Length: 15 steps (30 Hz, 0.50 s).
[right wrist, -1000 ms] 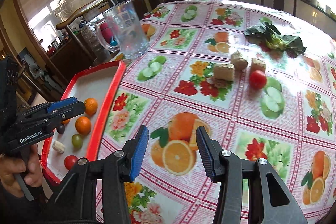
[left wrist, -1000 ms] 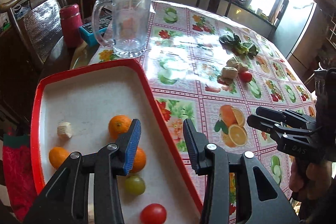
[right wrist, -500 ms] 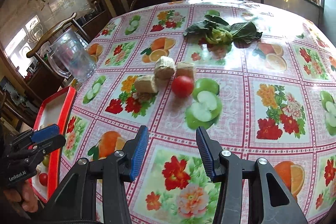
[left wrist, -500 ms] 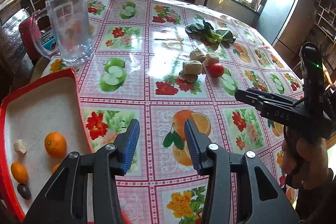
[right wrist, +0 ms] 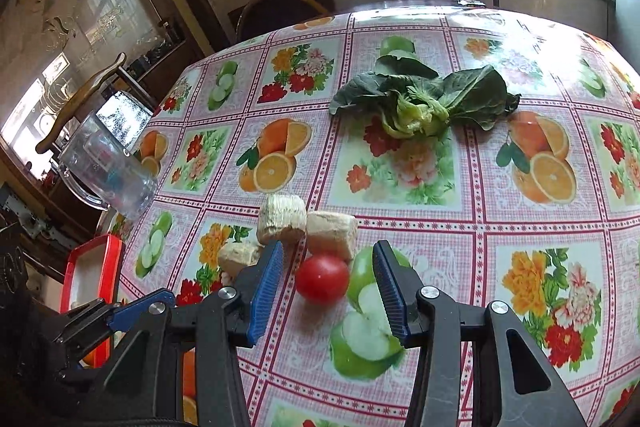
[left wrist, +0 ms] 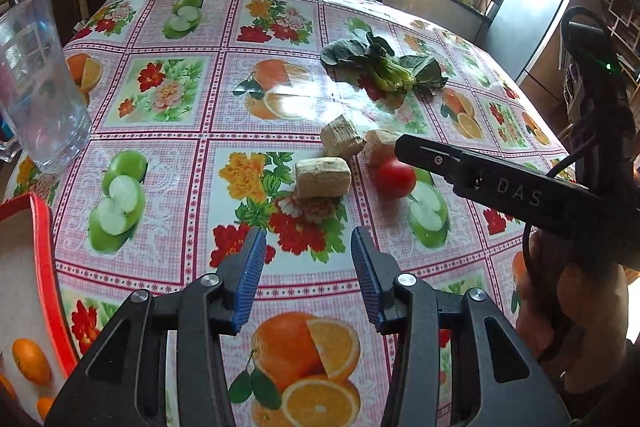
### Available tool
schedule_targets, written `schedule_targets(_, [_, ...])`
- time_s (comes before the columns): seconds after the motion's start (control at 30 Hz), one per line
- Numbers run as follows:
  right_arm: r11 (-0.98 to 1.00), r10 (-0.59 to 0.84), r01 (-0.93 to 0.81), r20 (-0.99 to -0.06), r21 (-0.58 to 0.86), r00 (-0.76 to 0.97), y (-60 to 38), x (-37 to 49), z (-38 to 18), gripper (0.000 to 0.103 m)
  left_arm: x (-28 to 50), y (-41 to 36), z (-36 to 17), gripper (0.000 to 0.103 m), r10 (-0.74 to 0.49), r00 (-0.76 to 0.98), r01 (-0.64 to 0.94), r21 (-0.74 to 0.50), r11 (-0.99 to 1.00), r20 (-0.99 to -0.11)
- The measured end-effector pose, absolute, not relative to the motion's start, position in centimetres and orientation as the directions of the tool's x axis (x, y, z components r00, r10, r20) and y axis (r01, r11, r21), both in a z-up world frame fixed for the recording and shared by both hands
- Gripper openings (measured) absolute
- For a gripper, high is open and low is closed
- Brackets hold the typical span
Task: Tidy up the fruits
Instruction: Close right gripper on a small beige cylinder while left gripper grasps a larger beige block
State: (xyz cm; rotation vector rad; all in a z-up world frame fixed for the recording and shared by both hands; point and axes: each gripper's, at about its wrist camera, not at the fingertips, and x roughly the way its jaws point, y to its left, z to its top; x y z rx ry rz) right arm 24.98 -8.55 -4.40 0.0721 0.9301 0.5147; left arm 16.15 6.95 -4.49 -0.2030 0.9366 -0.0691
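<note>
The red tray (left wrist: 42, 267) is cut off at the left edge of the left wrist view, so only its rim, a strip of pale floor and a small orange (left wrist: 31, 361) near the bottom corner show; in the right wrist view most of it hides behind the left gripper (right wrist: 120, 311). The glass mug (left wrist: 38, 87) is also cropped at the left edge. The right gripper (right wrist: 328, 283) hangs with its jaws spread and nothing between the pads, and the red tomato (right wrist: 322, 278) lies on the tablecloth (right wrist: 400, 167) just beyond them, seen in the gap. From the left wrist view the same gripper's dark finger crosses in front of the tomato and covers part of the rightmost of three tan blocks (right wrist: 280, 219) clustered just beside the fruit. The left gripper's jaws are likewise spread and empty above the flowered cloth. A bunch of leafy greens (right wrist: 420, 99) lies farther back, well apart from the tomato. A hand (left wrist: 572, 311) grips the right tool's handle at the right edge.
</note>
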Motion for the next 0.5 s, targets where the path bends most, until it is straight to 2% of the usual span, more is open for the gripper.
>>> schedule_targets(0.23, [0.864,0.47,-0.402,-0.771,0.303,0.43,-7.9,26.9,-6.4,0.047,19.1,6.4,-5.6,0.042,-0.165,0.582,-0.022,-0.218,0.976,-0.796])
schedule_targets(0.37, [0.856,0.491,-0.399,-0.759,0.329,0.427,-8.3,27.5,-6.9,0.033,20.3,6.0,-6.6,0.042,-0.164,0.57,-0.018,-0.212,0.977,-0.805])
schedule_targets(0.5, [0.857,0.493,-0.393,-0.75,0.333,0.44,-9.0,27.4,-6.7,0.033,20.8,5.9,-6.7,0.04,-0.162,0.594,-0.013,-0.211,0.977,-0.788])
